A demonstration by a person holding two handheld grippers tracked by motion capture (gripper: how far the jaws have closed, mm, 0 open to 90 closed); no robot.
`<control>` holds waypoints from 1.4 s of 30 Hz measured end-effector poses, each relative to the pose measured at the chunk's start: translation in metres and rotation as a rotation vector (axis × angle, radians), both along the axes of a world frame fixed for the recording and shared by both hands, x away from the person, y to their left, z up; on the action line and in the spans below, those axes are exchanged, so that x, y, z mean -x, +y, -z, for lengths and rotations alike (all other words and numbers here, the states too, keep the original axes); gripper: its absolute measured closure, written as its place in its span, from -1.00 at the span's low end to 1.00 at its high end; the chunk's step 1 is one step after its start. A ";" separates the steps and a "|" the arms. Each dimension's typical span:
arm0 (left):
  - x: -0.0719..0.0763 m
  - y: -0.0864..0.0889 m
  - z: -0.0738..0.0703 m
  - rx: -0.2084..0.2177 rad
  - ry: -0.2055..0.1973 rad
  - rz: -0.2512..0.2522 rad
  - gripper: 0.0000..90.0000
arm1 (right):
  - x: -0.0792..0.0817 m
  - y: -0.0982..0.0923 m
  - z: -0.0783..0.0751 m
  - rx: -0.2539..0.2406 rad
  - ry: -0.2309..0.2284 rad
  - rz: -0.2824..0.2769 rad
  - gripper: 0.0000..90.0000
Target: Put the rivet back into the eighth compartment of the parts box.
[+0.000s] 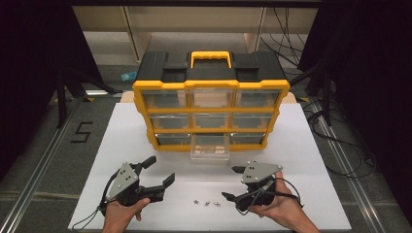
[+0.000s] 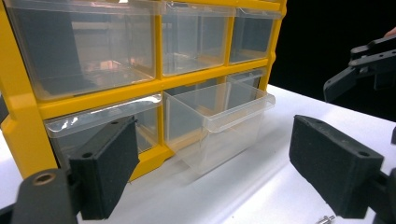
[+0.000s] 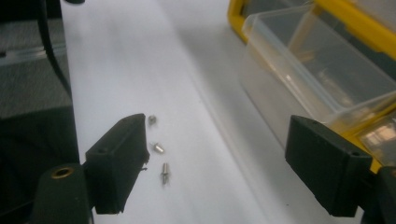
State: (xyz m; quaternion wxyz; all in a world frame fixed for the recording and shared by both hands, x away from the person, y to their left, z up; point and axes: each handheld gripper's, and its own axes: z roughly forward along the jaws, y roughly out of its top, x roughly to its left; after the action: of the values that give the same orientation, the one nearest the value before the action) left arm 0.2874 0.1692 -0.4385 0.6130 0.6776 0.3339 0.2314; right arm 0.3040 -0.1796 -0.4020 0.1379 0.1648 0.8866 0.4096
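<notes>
A yellow-framed drawer cabinet (image 1: 211, 104) with a black top stands on the white table (image 1: 121, 141). Its bottom middle clear drawer (image 1: 210, 147) is pulled out, with small parts inside. Three small screws (image 1: 206, 203) lie loose on the table near the front edge, between the two grippers and apart from the drawer. The left gripper (image 1: 159, 171) has its jaws spread wide with nothing between them. The right gripper (image 1: 234, 183), just beside the screws, likewise has wide-apart jaws gripping nothing.
</notes>
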 end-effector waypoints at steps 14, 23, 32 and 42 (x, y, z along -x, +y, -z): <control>0.000 0.000 0.000 0.003 0.000 0.002 -0.65 | -0.014 0.040 0.012 0.231 0.105 -0.105 -0.31; 0.000 0.000 0.000 0.007 0.000 -0.001 -0.65 | -0.022 0.060 0.024 0.344 0.176 -0.152 -0.24; 0.000 0.000 -0.001 0.007 -0.003 -0.001 -0.65 | -0.027 0.069 0.036 0.433 0.230 -0.168 -0.10; 0.000 0.000 -0.001 0.008 -0.001 -0.002 -0.65 | -0.030 0.074 0.048 0.534 0.263 -0.197 0.22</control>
State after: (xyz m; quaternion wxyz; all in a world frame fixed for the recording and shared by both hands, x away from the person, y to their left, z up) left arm 0.2870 0.1694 -0.4380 0.6156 0.6748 0.3352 0.2308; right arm 0.3341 -0.1052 -0.4503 0.0199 0.0876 0.9848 0.1488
